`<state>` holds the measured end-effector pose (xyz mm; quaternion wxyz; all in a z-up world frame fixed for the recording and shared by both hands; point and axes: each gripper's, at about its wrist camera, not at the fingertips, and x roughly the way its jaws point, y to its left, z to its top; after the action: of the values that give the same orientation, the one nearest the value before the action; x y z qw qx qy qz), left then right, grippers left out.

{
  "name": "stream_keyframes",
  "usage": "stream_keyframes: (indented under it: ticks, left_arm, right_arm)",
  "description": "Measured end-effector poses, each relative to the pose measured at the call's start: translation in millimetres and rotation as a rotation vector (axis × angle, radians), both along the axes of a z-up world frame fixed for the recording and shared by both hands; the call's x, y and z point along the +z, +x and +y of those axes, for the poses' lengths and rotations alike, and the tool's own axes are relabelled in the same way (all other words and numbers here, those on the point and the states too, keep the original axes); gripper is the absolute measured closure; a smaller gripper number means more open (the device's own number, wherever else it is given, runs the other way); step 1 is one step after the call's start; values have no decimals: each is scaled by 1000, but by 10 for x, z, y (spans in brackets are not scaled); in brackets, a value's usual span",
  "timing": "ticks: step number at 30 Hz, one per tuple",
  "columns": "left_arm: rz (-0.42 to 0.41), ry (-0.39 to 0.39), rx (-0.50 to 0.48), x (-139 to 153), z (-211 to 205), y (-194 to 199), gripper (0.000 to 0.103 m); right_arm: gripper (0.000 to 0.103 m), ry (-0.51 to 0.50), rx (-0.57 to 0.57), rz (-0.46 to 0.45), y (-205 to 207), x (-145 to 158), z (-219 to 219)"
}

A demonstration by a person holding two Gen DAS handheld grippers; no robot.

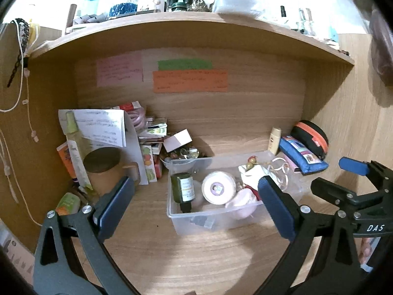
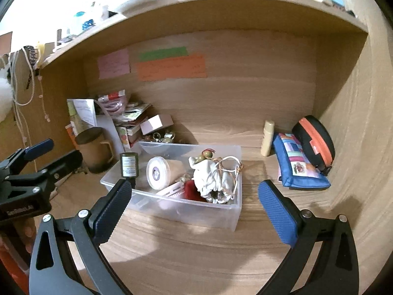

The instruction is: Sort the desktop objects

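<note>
A clear plastic bin [image 1: 176,221] [image 2: 221,217] stands on the wooden desk. Inside it lie a dark green bottle [image 1: 183,189] [image 2: 129,166], a round white tin [image 1: 218,188] [image 2: 158,172], a white cloth bundle [image 2: 212,179] and pink items. My left gripper [image 1: 194,206] hangs open in front of the bin, nothing between its fingers. My right gripper [image 2: 196,204] is open too, empty, just before the bin's near wall. The right gripper [image 1: 353,172] also shows at the right edge of the left wrist view, and the left gripper [image 2: 39,157] at the left edge of the right wrist view.
A brown mug [image 1: 105,169] [image 2: 94,148], papers and small packets crowd the back left corner. A blue pouch [image 1: 303,157] [image 2: 299,167], a black and orange case [image 1: 312,135] [image 2: 315,140] and a cream bottle [image 1: 275,140] [image 2: 267,137] sit at the back right. A cluttered shelf [image 1: 186,17] runs overhead.
</note>
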<state>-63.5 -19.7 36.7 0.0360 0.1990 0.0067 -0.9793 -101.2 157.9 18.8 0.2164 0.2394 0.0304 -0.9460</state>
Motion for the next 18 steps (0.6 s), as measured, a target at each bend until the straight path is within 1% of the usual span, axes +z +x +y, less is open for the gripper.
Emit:
stream_keyframes:
  ticks: [5, 8, 18]
  left_arm:
    - [5, 1, 3, -28, 64, 148, 1]
    - [-1, 5, 0, -68, 92, 201, 1]
    - [-16, 41, 4, -175, 100, 279, 1]
  right_arm:
    - [0, 18, 2, 50, 237, 48, -8]
    - [0, 27, 1, 60, 340, 43, -15]
    - [0, 32, -15, 32, 421, -55, 33]
